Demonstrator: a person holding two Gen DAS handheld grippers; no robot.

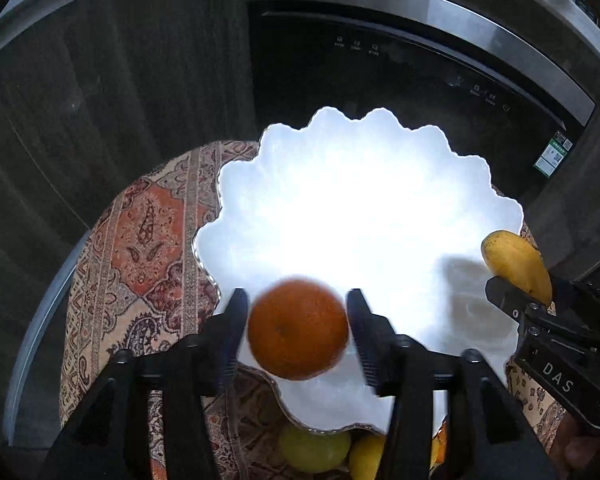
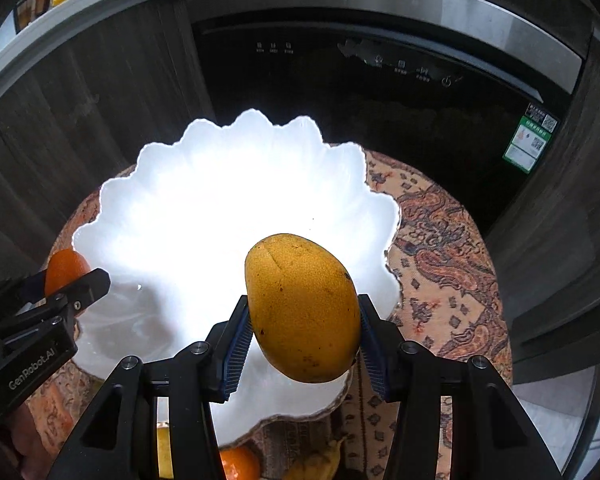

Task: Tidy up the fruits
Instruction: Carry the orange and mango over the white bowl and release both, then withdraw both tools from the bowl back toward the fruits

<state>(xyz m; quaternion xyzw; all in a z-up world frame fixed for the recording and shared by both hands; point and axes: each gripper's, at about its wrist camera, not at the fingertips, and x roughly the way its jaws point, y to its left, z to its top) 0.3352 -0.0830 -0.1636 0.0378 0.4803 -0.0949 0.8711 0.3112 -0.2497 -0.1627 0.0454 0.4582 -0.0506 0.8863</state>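
Note:
A white scalloped bowl (image 1: 380,184) (image 2: 204,184) stands on a patterned cloth and looks empty. My left gripper (image 1: 298,324) holds an orange (image 1: 298,328) just above the bowl's near rim; a thin gap shows at each pad and the orange looks slightly blurred. It also shows in the right wrist view (image 2: 64,268). My right gripper (image 2: 304,320) is shut on a yellow mango (image 2: 302,308) above the bowl's near right side; the mango shows in the left wrist view (image 1: 516,264).
The paisley cloth (image 1: 140,240) covers a small round table. Yellow-green fruits (image 1: 314,450) lie on it near the bowl's front edge, an orange (image 2: 238,462) too. A dark appliance front (image 1: 380,80) and wood cabinets stand right behind.

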